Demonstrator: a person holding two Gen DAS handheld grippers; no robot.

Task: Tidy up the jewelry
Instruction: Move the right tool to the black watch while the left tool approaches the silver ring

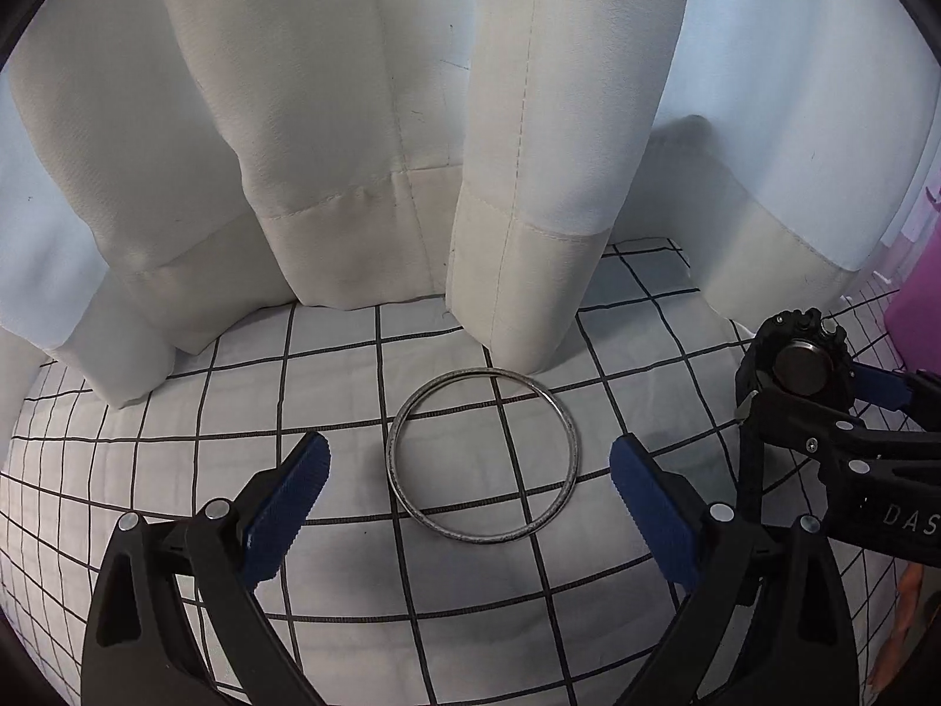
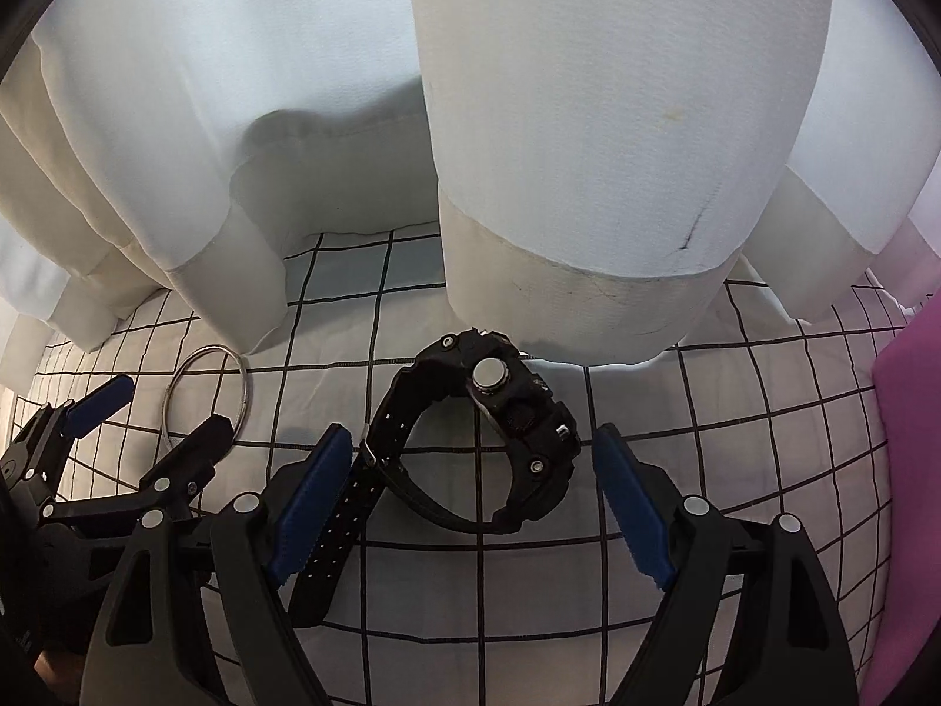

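A thin silver bangle lies flat on the white grid-patterned bedsheet. My left gripper hangs over it, open, with a blue pad on either side of the ring and no contact visible. A chunky black wristwatch lies on its side on the sheet, its round metal back facing up and its strap trailing toward the lower left. My right gripper is open around it, pads apart from the case. In the right wrist view the bangle and left gripper show at far left.
Cream curtains hang down to the sheet just behind both items. A pink-purple object stands at the right edge. In the left wrist view the watch and right gripper's arm sit close on the right.
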